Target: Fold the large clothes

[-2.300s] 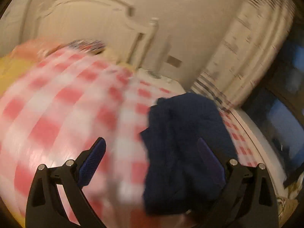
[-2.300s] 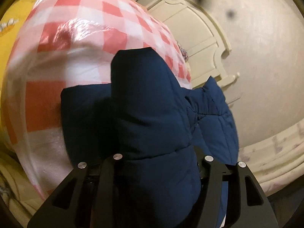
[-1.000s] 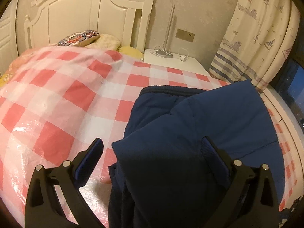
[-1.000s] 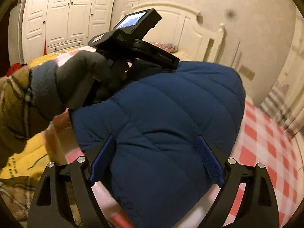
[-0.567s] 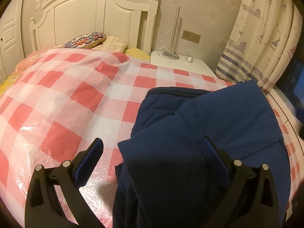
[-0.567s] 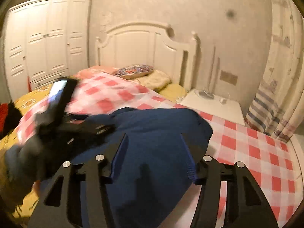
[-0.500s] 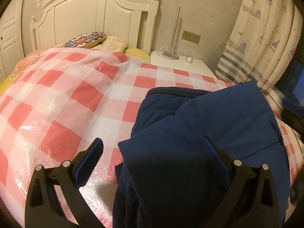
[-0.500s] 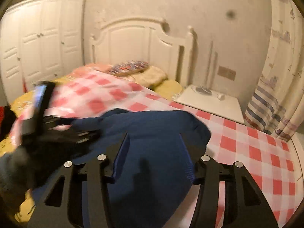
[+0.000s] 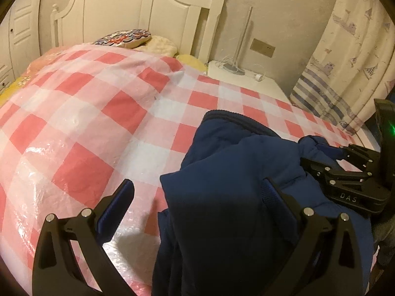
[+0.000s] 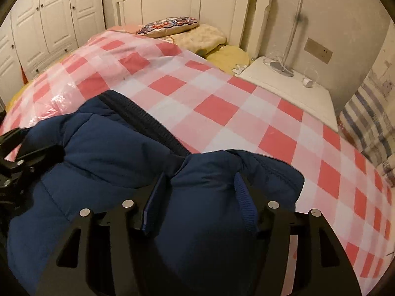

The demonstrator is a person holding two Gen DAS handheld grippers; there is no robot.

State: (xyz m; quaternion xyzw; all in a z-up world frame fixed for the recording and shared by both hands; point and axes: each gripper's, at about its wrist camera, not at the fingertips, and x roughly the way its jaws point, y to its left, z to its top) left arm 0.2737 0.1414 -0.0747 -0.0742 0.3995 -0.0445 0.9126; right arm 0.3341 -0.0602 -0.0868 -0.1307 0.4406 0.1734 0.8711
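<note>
A dark blue padded jacket point(image 9: 237, 162) lies bunched on the red-and-white checked bed cover point(image 9: 81, 113). My left gripper point(image 9: 197, 202) is open, its left finger over the bare cover and its right finger over the jacket's near edge. My right gripper point(image 10: 197, 190) is closed on a thick fold of the jacket point(image 10: 209, 177), with fabric bulging between the fingers. In the left wrist view the right gripper point(image 9: 321, 153) pinches the jacket's right corner. The left gripper's body shows at the left edge of the right wrist view point(image 10: 14, 157).
A white headboard point(image 9: 138, 17) and pillows point(image 9: 123, 38) stand at the far end of the bed. A white nightstand point(image 10: 291, 86) with a lamp base is at the back right. A patterned curtain point(image 9: 345, 56) hangs on the right, white wardrobes point(image 10: 44, 22) on the left.
My right gripper has come in from the right and closed on the jacket's right corner. The left gripper has stayed open over the jacket's near edge.
</note>
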